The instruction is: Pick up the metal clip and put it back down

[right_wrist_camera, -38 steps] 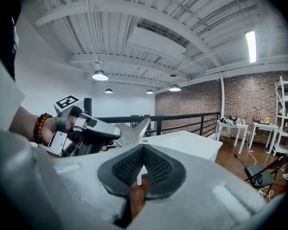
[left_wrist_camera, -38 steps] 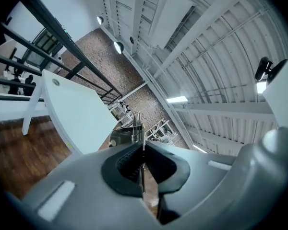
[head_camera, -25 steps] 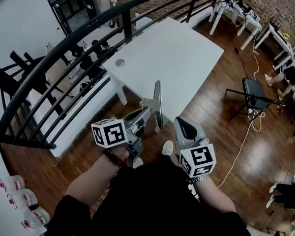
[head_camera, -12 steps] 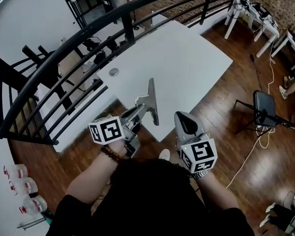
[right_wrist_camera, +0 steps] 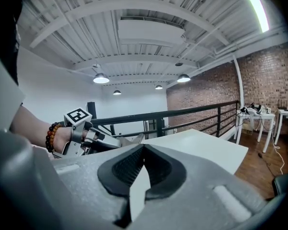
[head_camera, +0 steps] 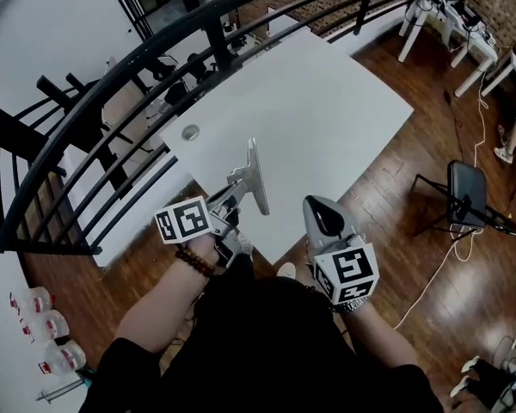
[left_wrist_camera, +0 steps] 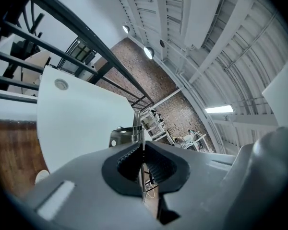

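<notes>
The metal clip (head_camera: pixel 256 177), a flat grey plate with a hinged base, is held upright above the near edge of the white table (head_camera: pixel 318 110). My left gripper (head_camera: pixel 233 195) is shut on its lower end. In the left gripper view the clip (left_wrist_camera: pixel 136 126) shows edge-on as a thin strip pinched between the jaws of the left gripper (left_wrist_camera: pixel 143 150). My right gripper (head_camera: pixel 316 206) hovers to the right of the clip, apart from it. In its own view the right gripper (right_wrist_camera: pixel 144 150) is shut on nothing, and the left gripper (right_wrist_camera: pixel 93 138) with the clip (right_wrist_camera: pixel 134 139) shows at the left.
A black railing (head_camera: pixel 112 76) curves behind the table, whose top has a round grommet (head_camera: pixel 190 132). A dark chair (head_camera: pixel 464 196) and a white cable (head_camera: pixel 430 274) are on the wood floor to the right. White desks (head_camera: pixel 447 15) stand far right; bottles (head_camera: pixel 43 334) sit low left.
The head view has shifted, so the table sits more central. My left gripper and the held clip have drifted slightly left and up; the right gripper has stayed shut beside them.
</notes>
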Motion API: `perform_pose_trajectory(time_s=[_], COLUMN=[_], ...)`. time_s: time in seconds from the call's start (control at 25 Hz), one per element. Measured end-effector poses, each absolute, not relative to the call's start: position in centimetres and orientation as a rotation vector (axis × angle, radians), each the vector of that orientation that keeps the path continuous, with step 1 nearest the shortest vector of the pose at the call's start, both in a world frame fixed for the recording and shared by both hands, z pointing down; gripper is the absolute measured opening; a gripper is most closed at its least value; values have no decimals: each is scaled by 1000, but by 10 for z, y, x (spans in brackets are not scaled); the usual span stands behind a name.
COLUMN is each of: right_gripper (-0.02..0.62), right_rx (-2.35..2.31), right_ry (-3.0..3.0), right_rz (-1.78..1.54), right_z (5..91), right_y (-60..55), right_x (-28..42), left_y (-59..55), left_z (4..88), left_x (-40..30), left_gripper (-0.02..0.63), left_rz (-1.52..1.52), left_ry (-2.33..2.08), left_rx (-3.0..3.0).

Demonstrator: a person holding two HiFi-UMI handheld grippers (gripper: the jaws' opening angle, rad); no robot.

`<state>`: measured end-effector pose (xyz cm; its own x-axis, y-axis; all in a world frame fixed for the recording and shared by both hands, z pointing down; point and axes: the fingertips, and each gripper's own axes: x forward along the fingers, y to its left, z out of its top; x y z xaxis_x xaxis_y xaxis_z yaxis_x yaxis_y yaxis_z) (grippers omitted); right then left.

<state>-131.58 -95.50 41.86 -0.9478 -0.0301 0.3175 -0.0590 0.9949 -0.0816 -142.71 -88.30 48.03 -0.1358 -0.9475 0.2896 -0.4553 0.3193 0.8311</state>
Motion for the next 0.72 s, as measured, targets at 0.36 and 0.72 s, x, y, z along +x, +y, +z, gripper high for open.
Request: perform_pose_trajectory(time_s=[0.36,0.72], right_gripper=[-8,-8], right_rx=[94,79], right_ry=[-2724,-2610], right_rz=[121,167], right_z=[440,479], right_y=[-968,-955], right_x=[-1382,-1432], left_y=[-910,-913], left_z=[531,604], left_x=[-1489,-1522], left_gripper=[21,21], left_rz=[-702,-658], left_ry=[-1648,-1546], left_rx=[1198,1081])
